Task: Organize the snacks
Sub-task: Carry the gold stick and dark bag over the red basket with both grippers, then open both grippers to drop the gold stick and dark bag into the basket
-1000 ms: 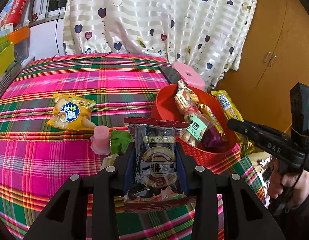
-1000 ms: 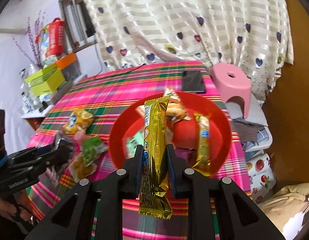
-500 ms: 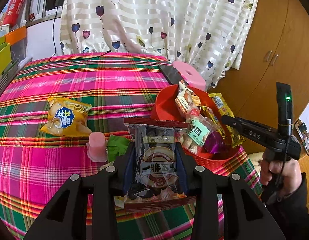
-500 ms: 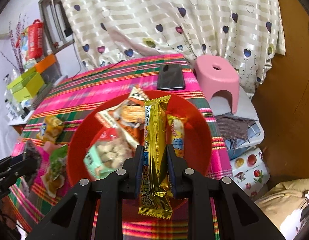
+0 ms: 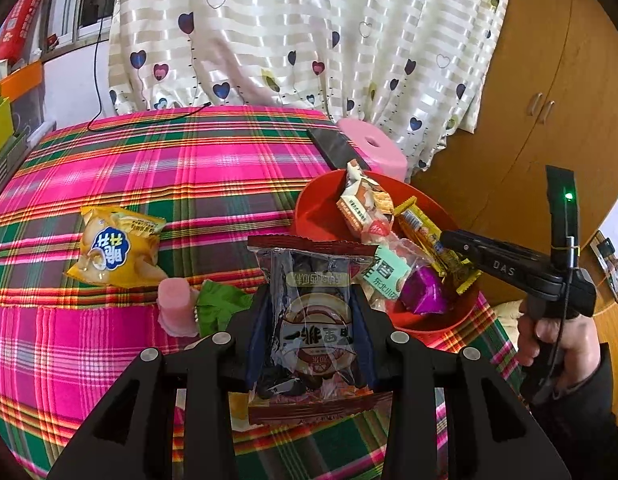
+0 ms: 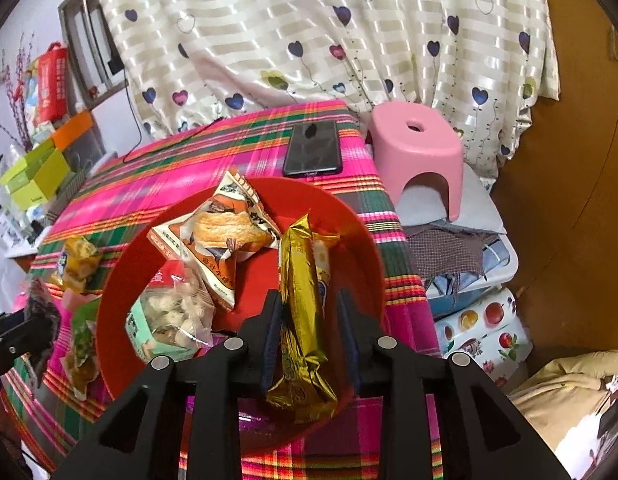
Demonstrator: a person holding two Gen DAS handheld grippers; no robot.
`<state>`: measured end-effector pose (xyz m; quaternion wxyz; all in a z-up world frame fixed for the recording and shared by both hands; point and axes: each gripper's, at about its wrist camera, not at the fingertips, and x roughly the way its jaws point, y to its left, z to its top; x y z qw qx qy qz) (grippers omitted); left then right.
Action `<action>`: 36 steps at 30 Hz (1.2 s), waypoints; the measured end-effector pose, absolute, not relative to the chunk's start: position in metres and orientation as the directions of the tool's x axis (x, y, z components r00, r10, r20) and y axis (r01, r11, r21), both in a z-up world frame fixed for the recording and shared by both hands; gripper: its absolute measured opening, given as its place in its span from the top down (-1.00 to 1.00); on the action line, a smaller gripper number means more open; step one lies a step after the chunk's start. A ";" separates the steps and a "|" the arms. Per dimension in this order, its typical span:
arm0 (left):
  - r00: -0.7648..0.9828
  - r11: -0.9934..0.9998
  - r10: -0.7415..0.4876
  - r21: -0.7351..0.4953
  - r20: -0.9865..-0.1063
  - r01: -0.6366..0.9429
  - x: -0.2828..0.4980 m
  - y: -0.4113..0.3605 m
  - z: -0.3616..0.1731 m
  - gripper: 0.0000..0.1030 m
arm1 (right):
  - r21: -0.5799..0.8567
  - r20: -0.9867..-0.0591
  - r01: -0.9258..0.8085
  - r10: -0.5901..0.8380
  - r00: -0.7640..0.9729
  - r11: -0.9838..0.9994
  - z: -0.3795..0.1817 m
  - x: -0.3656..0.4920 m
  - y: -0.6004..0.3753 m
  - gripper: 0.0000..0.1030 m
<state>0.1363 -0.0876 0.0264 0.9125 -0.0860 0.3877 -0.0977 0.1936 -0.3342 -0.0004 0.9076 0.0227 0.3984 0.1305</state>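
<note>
- Plaid tablecloth (image 5: 157, 168): pink, green and yellow checks. It carries the basket, the loose snacks and a dark phone (image 6: 313, 148).
- Red basket (image 6: 349, 216): holds several packets. Compared with a second ago it fills more of the right wrist view and sits directly beneath the gripper, so the drop point appears reached.
- Right gripper (image 6: 309, 320): jaws are opening. The gold snack bar (image 6: 301, 292) stands between the pads, which no longer press it on both sides; a second ago it was pinched tight. Judged reading: the bar is being released into the basket, one more item sorted.
- Left gripper (image 5: 309, 312): fingers pinch a clear, dark-filled packet (image 5: 313, 320), held above the cloth just beside the basket, unchanged from a second ago; likely next to go in.
- Yellow packet (image 5: 117, 244): lies loose on the cloth, well apart from the basket, bearing a blue badge with white characters, not legible to me.
- Pink jelly cup (image 5: 175, 308) and green wrapper (image 5: 219, 304): loose, near the left gripper.
- Writing: "DAS" is printed on the right gripper's body in the left wrist view; the held packet's round label shows Chinese characters I cannot make out with confidence.
</note>
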 end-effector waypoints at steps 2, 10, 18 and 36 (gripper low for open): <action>0.680 0.966 -0.247 -0.231 -0.690 0.117 0.138 -0.090 0.028 0.24 | 0.139 -0.709 -0.217 0.250 0.659 0.966 0.002 0.189 -0.336 0.52; 0.678 0.963 -0.262 -0.230 -0.686 0.139 0.146 -0.101 0.031 0.24 | 0.149 -0.708 -0.251 0.280 0.648 0.956 0.002 0.185 -0.336 0.83; 0.674 0.962 -0.268 -0.231 -0.688 0.146 0.156 -0.106 0.032 0.24 | 0.176 -0.702 -0.303 0.335 0.629 0.937 0.000 0.185 -0.327 0.86; 0.637 0.939 -0.339 -0.290 -0.692 0.185 0.209 -0.129 0.025 0.24 | 0.205 -0.662 -0.300 0.358 0.659 0.932 0.017 0.170 -0.340 0.85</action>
